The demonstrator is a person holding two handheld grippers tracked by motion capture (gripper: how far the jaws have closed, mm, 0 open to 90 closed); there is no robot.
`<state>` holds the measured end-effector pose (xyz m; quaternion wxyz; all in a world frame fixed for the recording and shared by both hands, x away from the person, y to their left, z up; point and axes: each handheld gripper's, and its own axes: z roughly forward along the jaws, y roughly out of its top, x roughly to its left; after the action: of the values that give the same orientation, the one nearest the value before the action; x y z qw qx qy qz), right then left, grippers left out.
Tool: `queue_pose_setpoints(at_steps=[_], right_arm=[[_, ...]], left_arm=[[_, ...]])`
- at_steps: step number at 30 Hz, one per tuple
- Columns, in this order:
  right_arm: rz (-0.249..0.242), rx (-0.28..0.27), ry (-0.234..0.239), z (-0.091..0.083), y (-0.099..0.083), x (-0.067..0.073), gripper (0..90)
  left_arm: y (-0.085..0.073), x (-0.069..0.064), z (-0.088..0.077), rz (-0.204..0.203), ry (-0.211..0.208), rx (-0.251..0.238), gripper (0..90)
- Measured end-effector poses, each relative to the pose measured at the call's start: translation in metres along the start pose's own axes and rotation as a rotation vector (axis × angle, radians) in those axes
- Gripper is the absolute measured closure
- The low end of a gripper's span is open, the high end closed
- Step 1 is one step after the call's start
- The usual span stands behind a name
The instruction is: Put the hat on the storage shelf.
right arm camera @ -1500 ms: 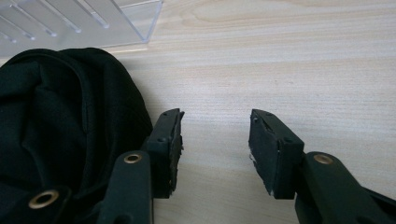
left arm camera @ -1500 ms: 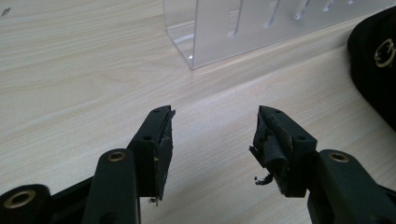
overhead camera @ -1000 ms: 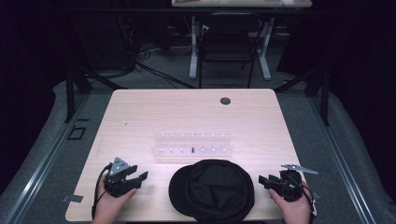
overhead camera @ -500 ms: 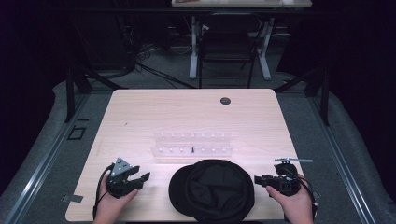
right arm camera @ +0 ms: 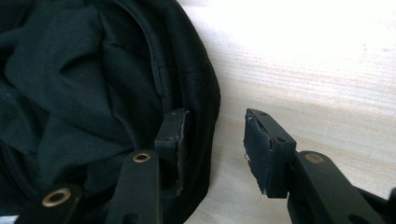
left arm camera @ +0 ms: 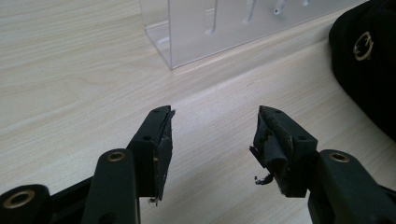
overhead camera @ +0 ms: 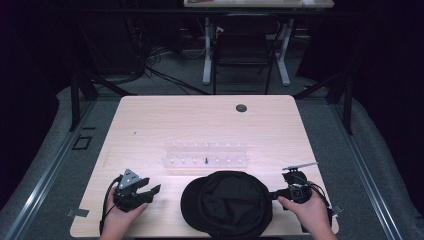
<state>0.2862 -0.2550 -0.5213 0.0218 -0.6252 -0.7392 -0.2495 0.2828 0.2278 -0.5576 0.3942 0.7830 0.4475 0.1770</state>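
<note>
A black cap lies upside down at the table's front, its dark lining facing up. My right gripper is at the cap's right rim. In the right gripper view its jaws straddle that rim, one inside the cap, one over bare wood. They have just been closing a little, but a gap remains and the pads do not press. My left gripper rests on the table left of the cap, open and empty. The cap's edge carries a small metal eyelet.
A clear acrylic rack with small pegs stands behind the cap, and its near corner is ahead of the left gripper. A round cable grommet sits at the back of the wooden table. A chair and table legs stand beyond.
My right gripper has moved left and slightly up, from the table's right edge onto the cap's rim. The left gripper has stayed put.
</note>
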Motion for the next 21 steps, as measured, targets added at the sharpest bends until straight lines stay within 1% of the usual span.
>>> queue_pose_setpoints(at_steps=[1, 2, 4, 6, 9, 10, 12, 13, 14, 15, 17, 18, 19, 21], right_arm=[[-0.001, 0.003, -0.001, 0.001, 0.001, 0.000, 58.6], [0.001, 0.003, -0.007, 0.001, 0.002, 0.000, 58.3], [-0.006, 0.020, -0.013, 0.002, 0.003, -0.001, 58.2], [0.000, 0.025, -0.020, 0.003, 0.005, -0.001, 58.4], [0.000, 0.040, -0.013, 0.004, 0.009, -0.002, 59.3], [0.009, 0.042, -0.008, 0.004, 0.009, -0.001, 59.9], [0.015, 0.068, 0.000, 0.006, 0.011, -0.002, 62.3], [0.022, 0.070, 0.010, 0.007, 0.012, -0.002, 63.9], [0.022, 0.070, 0.010, 0.007, 0.012, -0.002, 63.9], [0.020, 0.086, 0.018, 0.009, 0.013, -0.003, 66.9], [0.030, 0.094, 0.026, 0.010, 0.014, -0.003, 67.9], [0.034, 0.107, 0.029, 0.010, 0.014, -0.003, 68.8], [0.030, 0.105, 0.032, 0.012, 0.015, -0.002, 69.1], [0.036, 0.123, 0.029, 0.013, 0.017, -0.002, 71.0]], left_arm=[[0.000, 0.000, 0.000, 0.003, -0.001, 0.002, 46.4], [0.000, 0.000, 0.001, 0.002, 0.001, -0.006, 46.4], [0.000, 0.000, 0.001, 0.002, 0.001, -0.006, 46.4], [0.000, 0.000, 0.000, 0.003, -0.001, 0.001, 46.4], [0.000, 0.000, 0.000, 0.004, -0.001, 0.002, 46.4], [0.000, 0.000, 0.000, 0.004, -0.001, 0.002, 46.4], [0.000, 0.000, 0.000, 0.003, -0.001, 0.001, 46.4], [0.000, 0.000, 0.000, 0.003, -0.001, 0.002, 46.4], [0.000, 0.000, 0.000, 0.003, -0.001, 0.002, 46.4], [0.000, 0.000, 0.000, 0.003, -0.003, 0.002, 46.4], [0.000, 0.000, 0.000, 0.002, -0.003, 0.003, 46.4], [0.000, 0.000, 0.001, 0.003, -0.002, 0.003, 46.4], [0.000, 0.000, 0.001, 0.002, -0.002, 0.001, 46.4], [0.000, 0.000, 0.001, 0.006, -0.003, 0.005, 46.4]])
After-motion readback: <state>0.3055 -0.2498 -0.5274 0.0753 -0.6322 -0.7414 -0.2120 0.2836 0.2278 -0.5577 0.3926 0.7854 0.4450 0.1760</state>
